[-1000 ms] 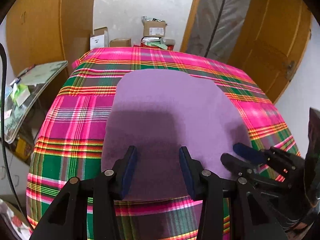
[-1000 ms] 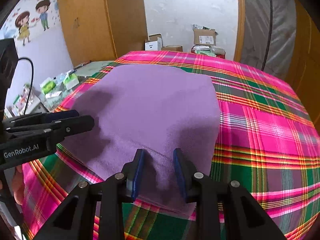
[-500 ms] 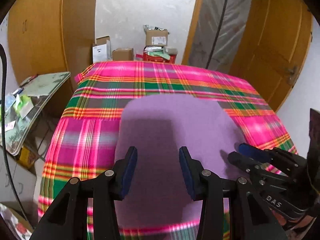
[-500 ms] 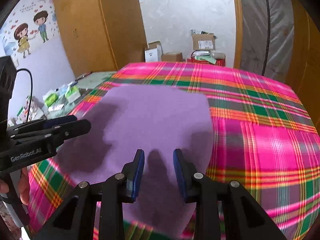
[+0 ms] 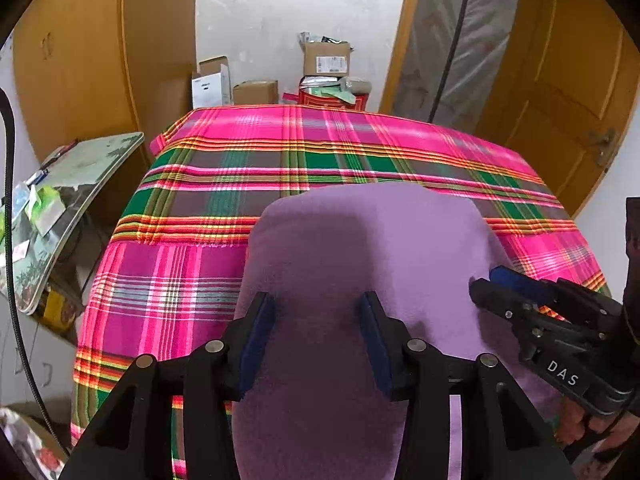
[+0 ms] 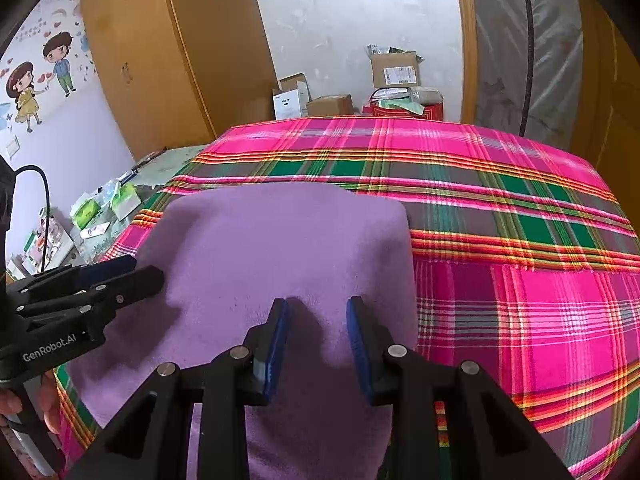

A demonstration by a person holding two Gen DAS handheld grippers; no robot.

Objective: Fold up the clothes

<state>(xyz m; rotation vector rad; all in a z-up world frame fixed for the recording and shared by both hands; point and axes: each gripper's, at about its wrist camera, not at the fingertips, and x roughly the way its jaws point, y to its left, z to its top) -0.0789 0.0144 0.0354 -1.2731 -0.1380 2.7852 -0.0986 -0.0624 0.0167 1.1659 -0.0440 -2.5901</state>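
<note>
A purple fleece cloth (image 5: 360, 240) (image 6: 280, 240) lies on the table's pink and green plaid cover (image 5: 320, 152) (image 6: 480, 168), and its near part hangs over the front edge. My left gripper (image 5: 316, 300) has the cloth's near part bunched up between its pads. Its jaws are opening a little, with the cloth still between them. My right gripper (image 6: 316, 304) is shut on a raised fold of the same cloth near its right side. Each gripper also shows in the other view: the right gripper (image 5: 486, 280) and the left gripper (image 6: 140, 270).
A cluttered side table (image 5: 60, 184) stands to the left of the plaid table. Cardboard boxes (image 5: 326, 58) sit on the floor beyond the far edge. A wooden wardrobe (image 5: 80, 60) is at the left and a wooden door (image 5: 560, 100) at the right. The person's hand (image 6: 12, 404) holds the left gripper.
Both grippers have drawn back towards the near edge, dragging the purple cloth with them. Its far edge now lies closer, more plaid shows beyond it, and its near part hangs off the front.
</note>
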